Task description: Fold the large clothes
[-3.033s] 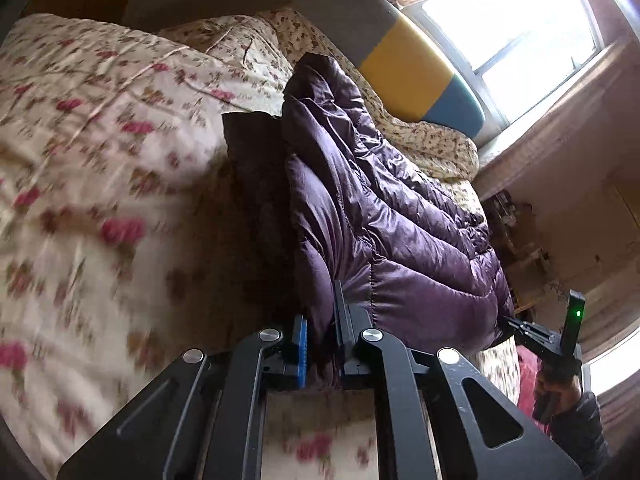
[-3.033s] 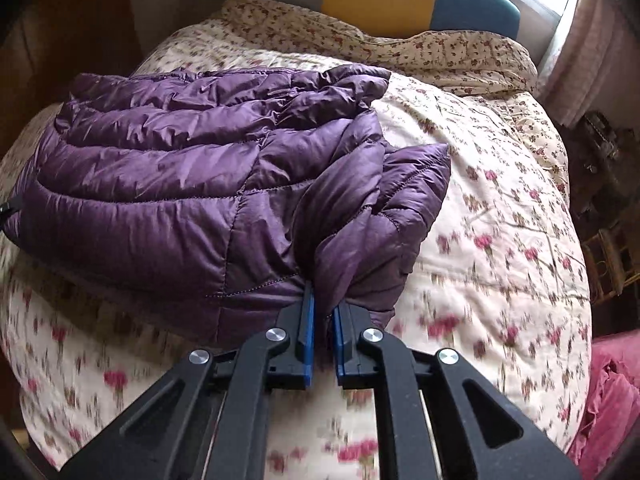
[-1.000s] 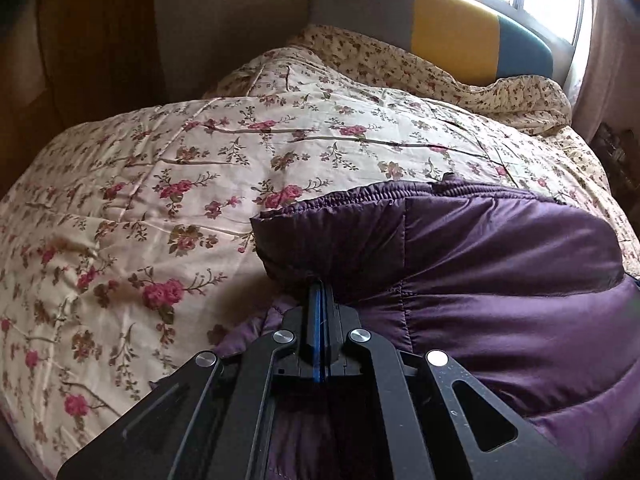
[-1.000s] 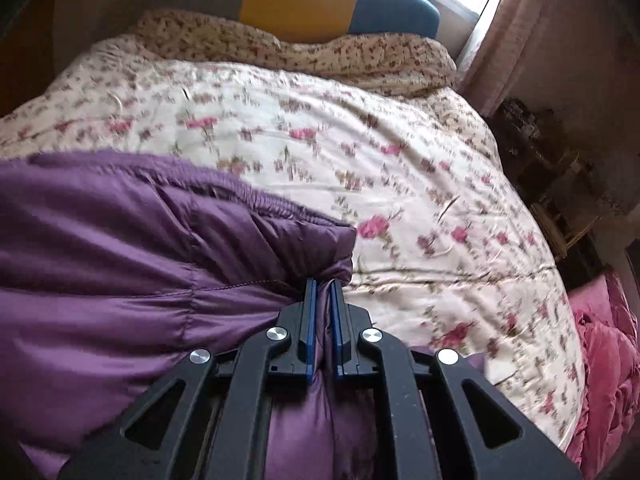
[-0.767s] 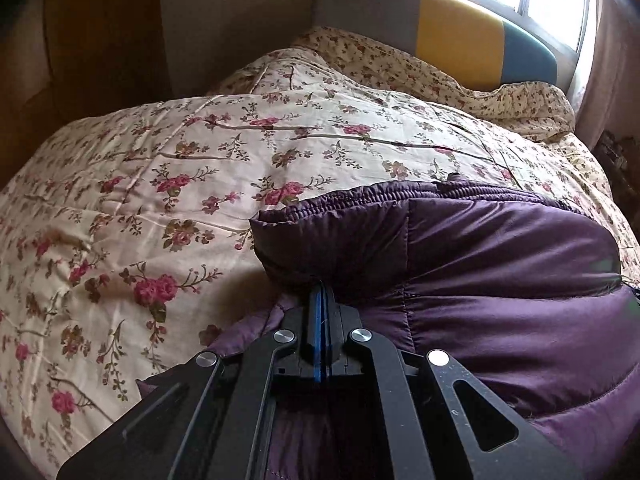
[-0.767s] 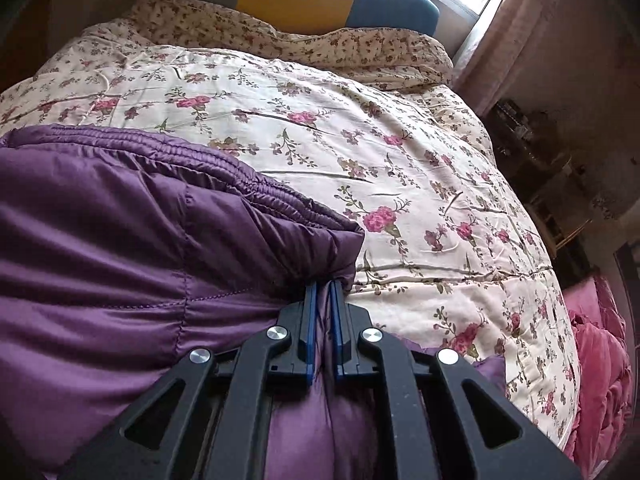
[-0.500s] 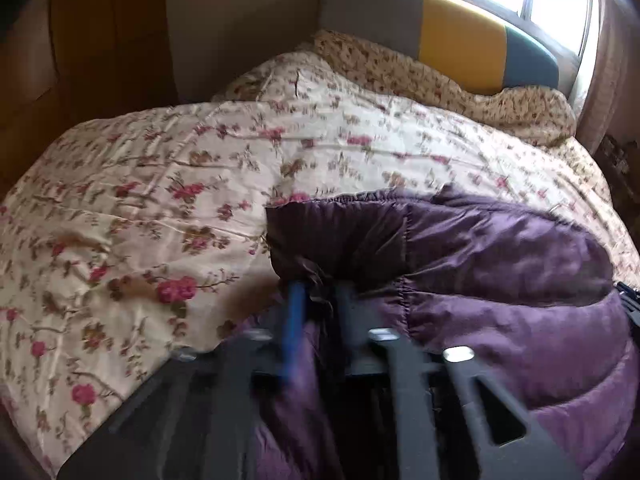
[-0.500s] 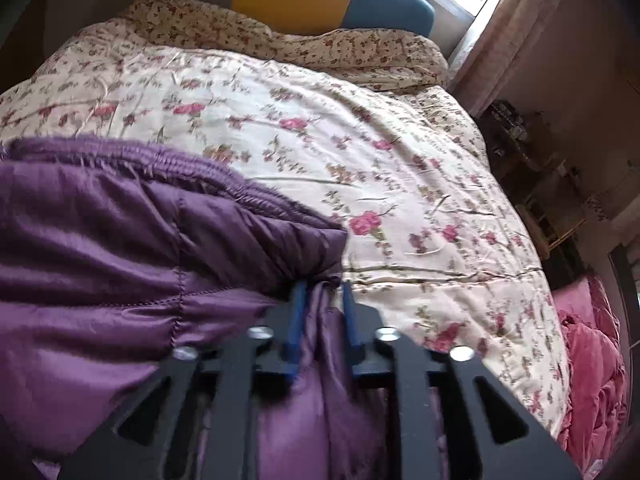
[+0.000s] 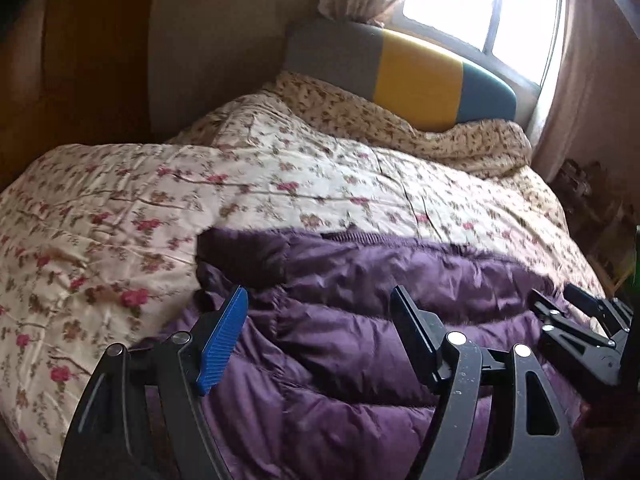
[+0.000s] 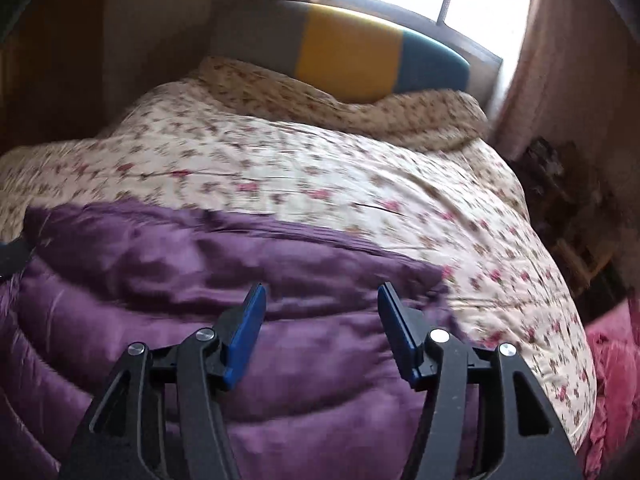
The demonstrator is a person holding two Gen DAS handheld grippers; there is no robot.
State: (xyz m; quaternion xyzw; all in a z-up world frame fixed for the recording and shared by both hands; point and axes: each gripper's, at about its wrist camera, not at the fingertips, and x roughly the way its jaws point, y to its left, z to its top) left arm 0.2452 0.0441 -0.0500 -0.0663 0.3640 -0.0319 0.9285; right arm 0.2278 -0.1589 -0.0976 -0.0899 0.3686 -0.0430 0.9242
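On floral quilt (image 9: 168, 184): purple jacket (image 9: 360, 320), folded over. Left gripper (image 9: 320, 300) and right gripper (image 10: 320, 300) just spread, nothing pinched. Step: fold released. Next: probably regrip an edge.

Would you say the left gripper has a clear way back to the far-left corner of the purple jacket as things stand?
Probably yes. The left gripper has just been opening, with nothing pinched, and hangs over the purple jacket. Only jacket fabric lies between it and that corner, which lies exposed on the floral quilt.
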